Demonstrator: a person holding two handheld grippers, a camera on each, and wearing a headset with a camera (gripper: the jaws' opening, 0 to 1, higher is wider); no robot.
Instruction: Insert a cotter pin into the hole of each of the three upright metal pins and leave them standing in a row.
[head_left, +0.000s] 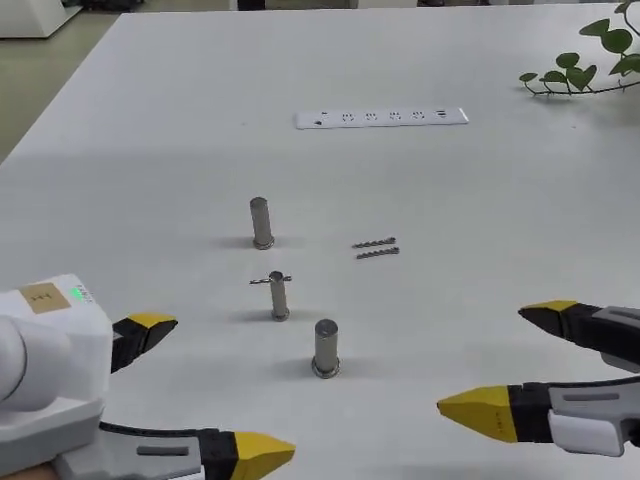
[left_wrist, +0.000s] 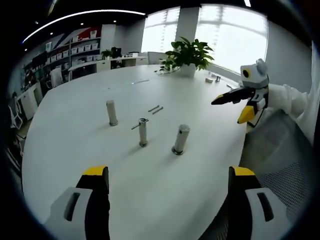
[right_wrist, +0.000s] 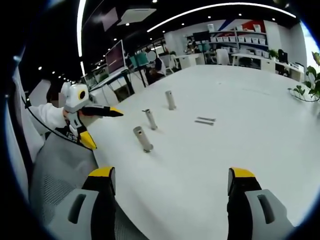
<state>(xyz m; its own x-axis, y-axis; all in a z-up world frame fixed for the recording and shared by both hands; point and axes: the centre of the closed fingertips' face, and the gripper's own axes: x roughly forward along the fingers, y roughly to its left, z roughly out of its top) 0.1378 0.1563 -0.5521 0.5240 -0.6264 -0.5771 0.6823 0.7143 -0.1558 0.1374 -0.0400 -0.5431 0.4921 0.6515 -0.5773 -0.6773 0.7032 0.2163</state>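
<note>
1. Now three metal pins (head_left: 325, 348) stand in a row on the bench (head_left: 150, 150); the middle pin (head_left: 279, 300) carries a cotter pin (head_left: 270, 280).
2. Two loose cotter pins (head_left: 375, 248) lie beside them.
3. Both spread, empty: left tool (head_left: 222, 387), right tool (head_left: 485, 358).

Metal pins (head_left: 326, 348) dull grey; table (head_left: 480, 320) matt white, smooth

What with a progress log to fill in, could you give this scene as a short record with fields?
pins: three metal pins upright in a row, far pin, middle pin, near pin
fitted: cotter pin through the middle pin's top; other two bare
loose: two spare cotter pins side by side on the table, right of the row in the head view
left hand-held gripper: open, empty
right hand-held gripper: open, empty
</note>
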